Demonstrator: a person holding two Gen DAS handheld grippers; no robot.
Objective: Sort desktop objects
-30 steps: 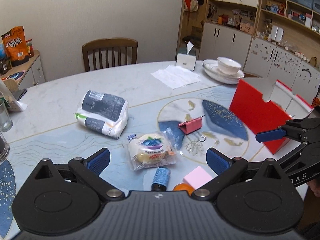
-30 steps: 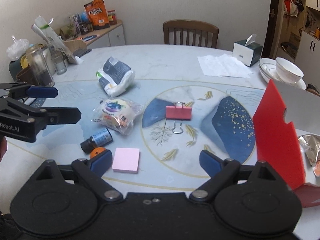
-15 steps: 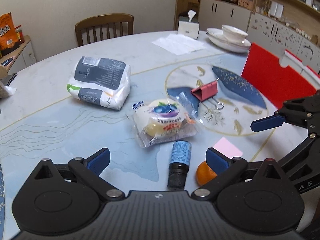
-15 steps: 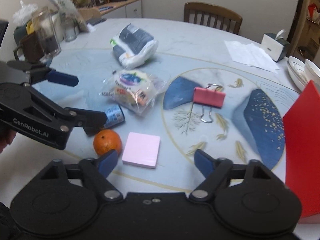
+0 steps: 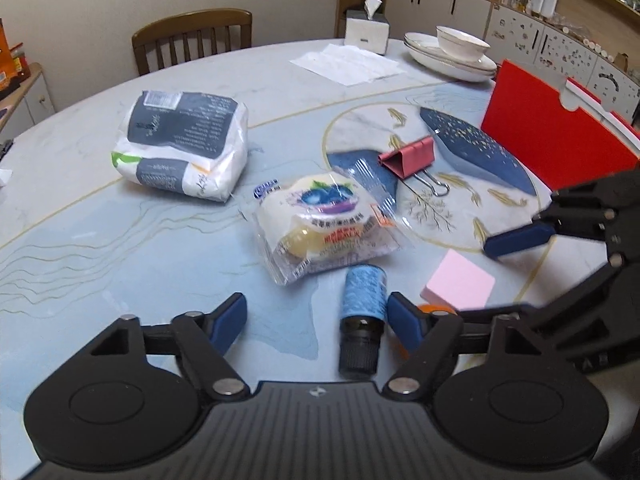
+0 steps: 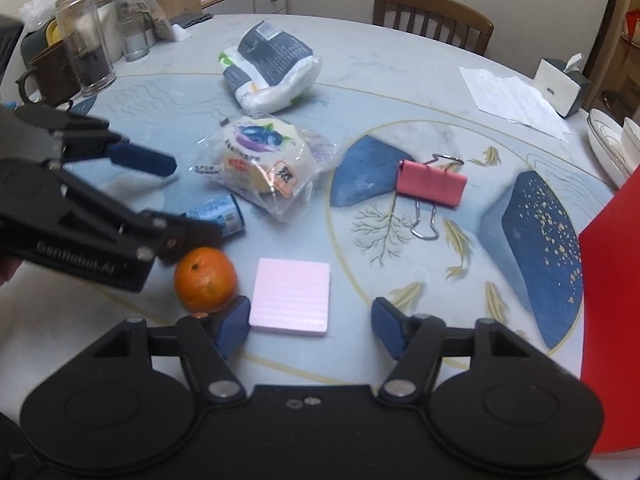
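My left gripper (image 5: 318,322) is open, low over the table; a small dark bottle with a blue label (image 5: 362,312) lies between its fingers, nearer the right one. My right gripper (image 6: 310,324) is open and straddles the near edge of a pink sticky-note pad (image 6: 292,296). An orange (image 6: 206,280) sits just left of the pad, touching the right gripper's left fingertip. A wrapped blueberry bun (image 5: 324,220), a red binder clip (image 6: 432,182) and a white-and-grey packet (image 5: 182,144) lie farther out. The left gripper shows in the right wrist view (image 6: 164,204) over the bottle.
A red file holder (image 5: 556,148) stands at the table's right. Stacked bowls and plates (image 5: 456,54), a tissue box (image 5: 366,32) and a paper sheet (image 5: 348,64) lie at the far side. Glass jars and a mug (image 6: 80,60) stand at the far left. A chair (image 6: 432,16) stands behind.
Both grippers have moved down and forward toward the near objects. The left one now brackets the bottle; the right one has closed in on the pink pad.
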